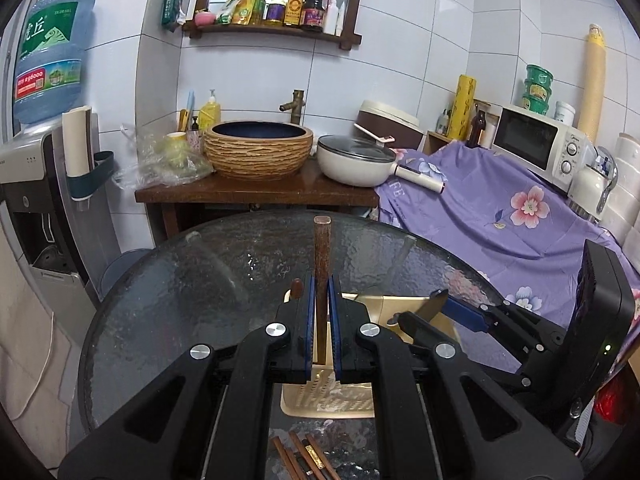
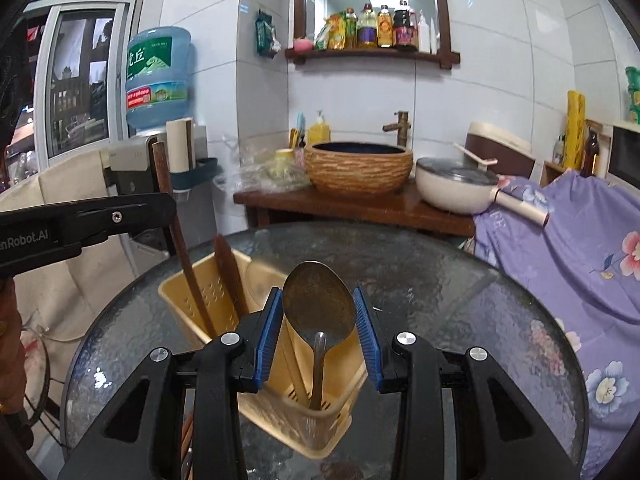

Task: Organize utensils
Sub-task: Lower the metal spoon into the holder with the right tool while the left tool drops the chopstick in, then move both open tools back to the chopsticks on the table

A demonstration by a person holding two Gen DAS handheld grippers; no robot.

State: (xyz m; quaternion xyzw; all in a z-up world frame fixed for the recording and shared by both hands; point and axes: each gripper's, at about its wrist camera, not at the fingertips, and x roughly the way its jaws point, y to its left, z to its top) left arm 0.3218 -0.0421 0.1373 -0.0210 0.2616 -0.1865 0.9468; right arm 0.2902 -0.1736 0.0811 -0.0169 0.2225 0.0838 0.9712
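Placing step: my left gripper (image 1: 319, 312) clenched on wooden stick (image 1: 321, 268), right gripper (image 2: 319, 334) grasping metal spoon (image 2: 319, 300), both over caddy (image 2: 188, 292) on desk (image 2: 460, 280). Next I lower, release.

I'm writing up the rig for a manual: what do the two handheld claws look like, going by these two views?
Both are matte black plastic. The left claw and right claw each have two forked arms pinned with round silver bolts, ending in flat fingers lined with ribbed blue pads. The left one's side, seen from the right wrist, carries white lettering. No cables or sleeves are visible.
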